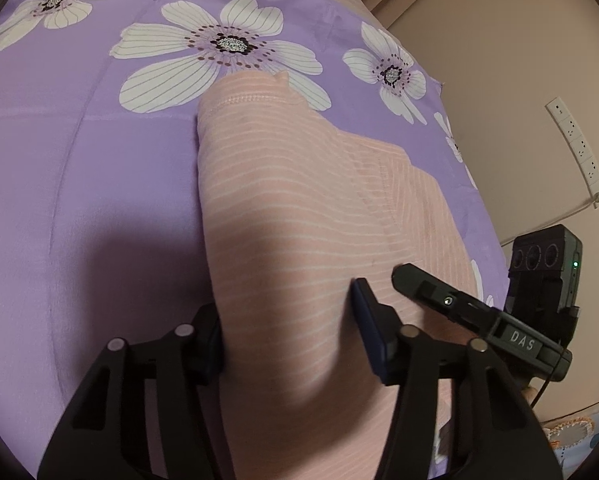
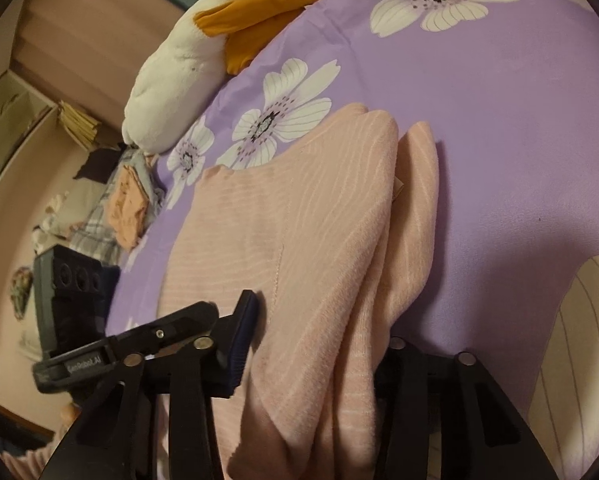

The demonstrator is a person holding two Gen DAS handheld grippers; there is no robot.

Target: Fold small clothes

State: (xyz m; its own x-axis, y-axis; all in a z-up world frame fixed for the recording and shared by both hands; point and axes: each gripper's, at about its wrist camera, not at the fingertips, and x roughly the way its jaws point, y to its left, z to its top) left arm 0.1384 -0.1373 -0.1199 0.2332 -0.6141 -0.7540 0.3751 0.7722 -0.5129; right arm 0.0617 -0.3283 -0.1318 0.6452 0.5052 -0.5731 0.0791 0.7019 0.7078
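Pink top (image 1: 299,208) lies partly folded on the purple sheet (image 1: 91,168), near end running between the spread jaws of both the left gripper (image 1: 289,320) and right gripper (image 2: 319,344), neither visibly pinching. Looks mid-fold; next move probably needs both to close on the near edge and carry it far. Only the right view shows the plush toy (image 2: 175,68) and clothes pile (image 2: 127,208) far left.

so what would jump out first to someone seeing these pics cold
The pink striped garment, folded lengthwise, lies down the middle of the purple sheet with big white flowers. Both tools sit open at its near end, the left tool and the right tool each straddling the cloth. A white and orange plush toy lies at the bed's far edge.
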